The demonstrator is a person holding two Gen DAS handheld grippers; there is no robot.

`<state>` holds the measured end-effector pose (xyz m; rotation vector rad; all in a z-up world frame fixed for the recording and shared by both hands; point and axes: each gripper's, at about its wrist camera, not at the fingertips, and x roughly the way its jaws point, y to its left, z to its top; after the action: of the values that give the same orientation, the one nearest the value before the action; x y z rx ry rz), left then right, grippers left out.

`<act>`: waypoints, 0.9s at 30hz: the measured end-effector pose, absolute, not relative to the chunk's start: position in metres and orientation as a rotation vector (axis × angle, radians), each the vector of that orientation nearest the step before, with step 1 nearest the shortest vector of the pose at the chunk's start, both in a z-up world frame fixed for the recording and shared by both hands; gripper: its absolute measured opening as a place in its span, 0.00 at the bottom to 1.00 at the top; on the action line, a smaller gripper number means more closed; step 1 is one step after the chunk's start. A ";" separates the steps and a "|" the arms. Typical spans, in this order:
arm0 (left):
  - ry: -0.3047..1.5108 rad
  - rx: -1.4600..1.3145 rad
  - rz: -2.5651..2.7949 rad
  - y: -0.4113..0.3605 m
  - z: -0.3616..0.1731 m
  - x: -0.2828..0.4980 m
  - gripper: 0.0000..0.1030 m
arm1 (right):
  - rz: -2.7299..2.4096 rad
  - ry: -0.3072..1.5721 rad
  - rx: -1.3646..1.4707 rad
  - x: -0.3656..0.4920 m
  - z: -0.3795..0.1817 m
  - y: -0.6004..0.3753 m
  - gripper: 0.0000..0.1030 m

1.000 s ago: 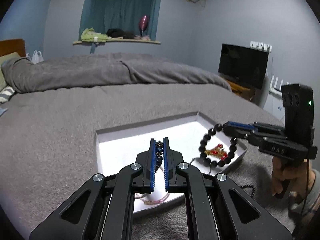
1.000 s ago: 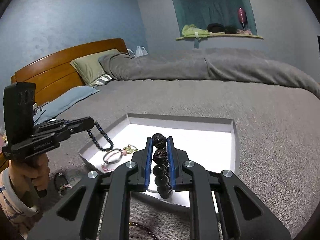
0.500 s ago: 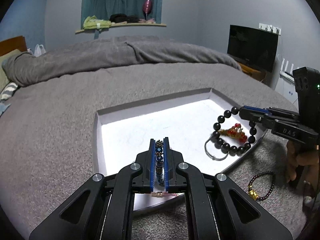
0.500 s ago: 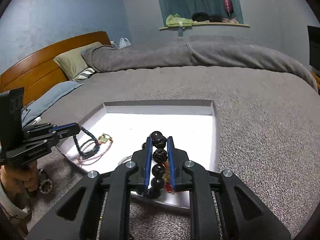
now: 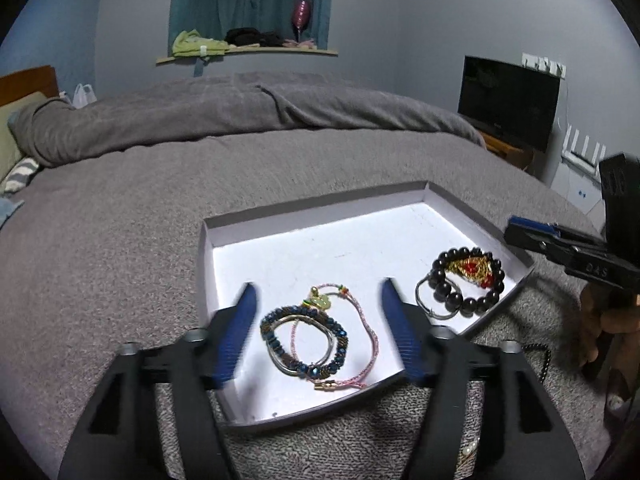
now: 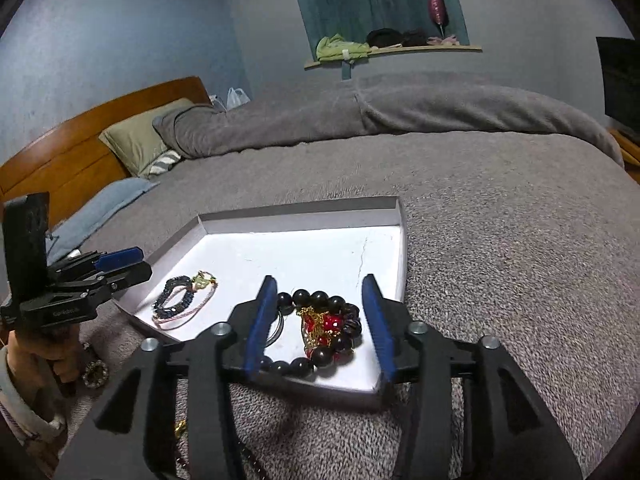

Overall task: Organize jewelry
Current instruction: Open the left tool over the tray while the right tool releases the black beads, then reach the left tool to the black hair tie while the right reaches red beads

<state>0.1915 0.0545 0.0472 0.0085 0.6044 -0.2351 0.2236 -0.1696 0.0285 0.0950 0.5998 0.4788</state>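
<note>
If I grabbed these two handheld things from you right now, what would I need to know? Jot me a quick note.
Left claw: open, empty, over the blue bead bracelet and pink cord lying in the white tray.
Right claw: open, empty, over the black bead bracelet with red-gold charm, also in the tray.
Done: those pieces are in the tray.
Left: a dark beaded piece lies outside the tray on the grey blanket; a round piece does too.
</note>
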 end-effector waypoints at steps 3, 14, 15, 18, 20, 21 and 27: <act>0.596 -0.010 -0.234 0.059 0.052 0.189 0.69 | 0.473 0.589 0.103 0.214 0.031 -0.174 0.50; 0.598 -0.081 -0.226 0.087 0.059 0.175 0.69 | 0.465 0.574 0.115 0.202 0.035 -0.180 0.64; 0.599 -0.086 -0.227 0.089 0.059 0.173 0.69 | 0.464 0.574 0.114 0.202 0.035 -0.180 0.65; 0.601 -0.088 -0.228 0.094 0.059 0.163 0.69 | 0.464 0.571 0.108 0.199 0.036 -0.179 0.66; 0.602 -0.084 -0.237 0.095 0.059 0.155 0.69 | 0.461 0.566 0.101 0.196 0.037 -0.178 0.67; 0.601 -0.081 -0.242 0.096 0.059 0.151 0.69 | 0.460 0.564 0.099 0.195 0.037 -0.179 0.67; 0.597 -0.052 -0.241 0.097 0.056 0.135 0.69 | 0.457 0.577 0.102 0.184 0.033 -0.181 0.69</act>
<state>0.1346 0.0967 0.0565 -0.0520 0.5972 -0.2408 0.1842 -0.1808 0.0326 0.1019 0.5771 0.4566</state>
